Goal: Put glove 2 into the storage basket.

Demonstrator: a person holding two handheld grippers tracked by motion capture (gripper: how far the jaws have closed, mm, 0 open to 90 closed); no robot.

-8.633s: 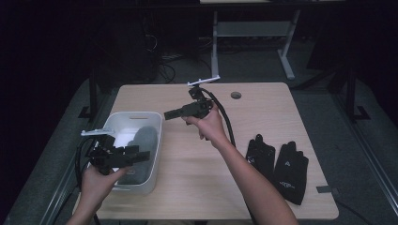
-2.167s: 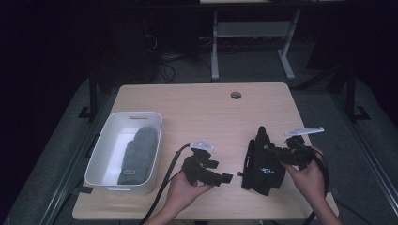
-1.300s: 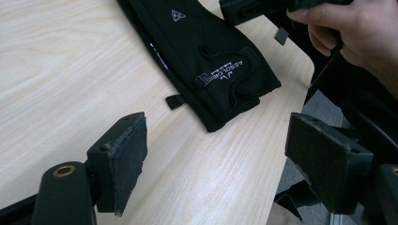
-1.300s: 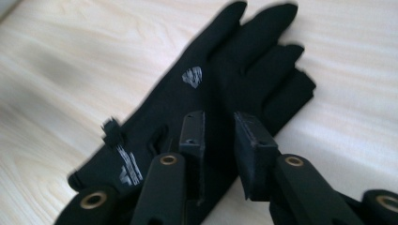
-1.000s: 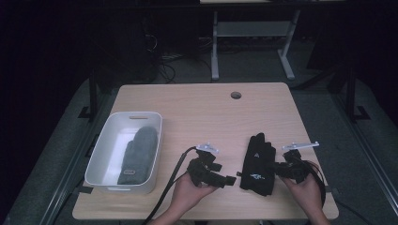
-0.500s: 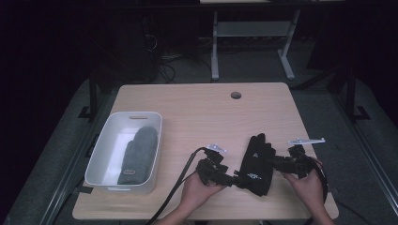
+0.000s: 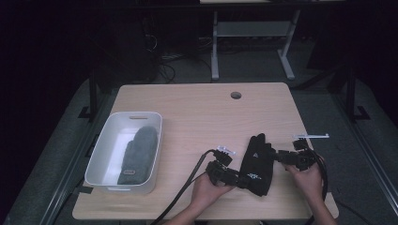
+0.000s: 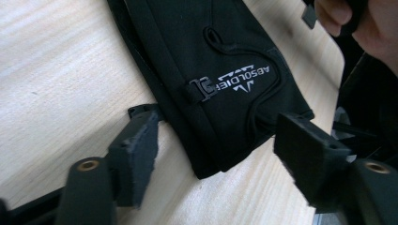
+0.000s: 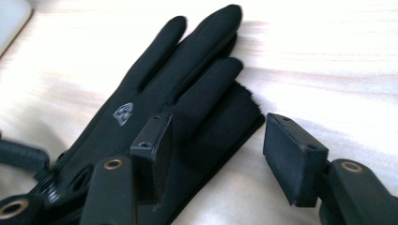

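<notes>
Jaws of both grippers spread: my right gripper (image 9: 216, 159) has just released the black glove (image 7: 257, 161); my left gripper (image 8: 216, 154), narrowing around its cuff, takes over.

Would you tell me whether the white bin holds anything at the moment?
Yes, it is occupied: the white bin holds a grey mitten lying flat on its floor.

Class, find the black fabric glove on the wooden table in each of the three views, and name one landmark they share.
High view: black fabric glove lies lower right of centre, between both hands.
Left gripper view: cuff end, upper centre.
Right gripper view: fingers, left of centre.
Shared landmark: pale wooden table.
</notes>
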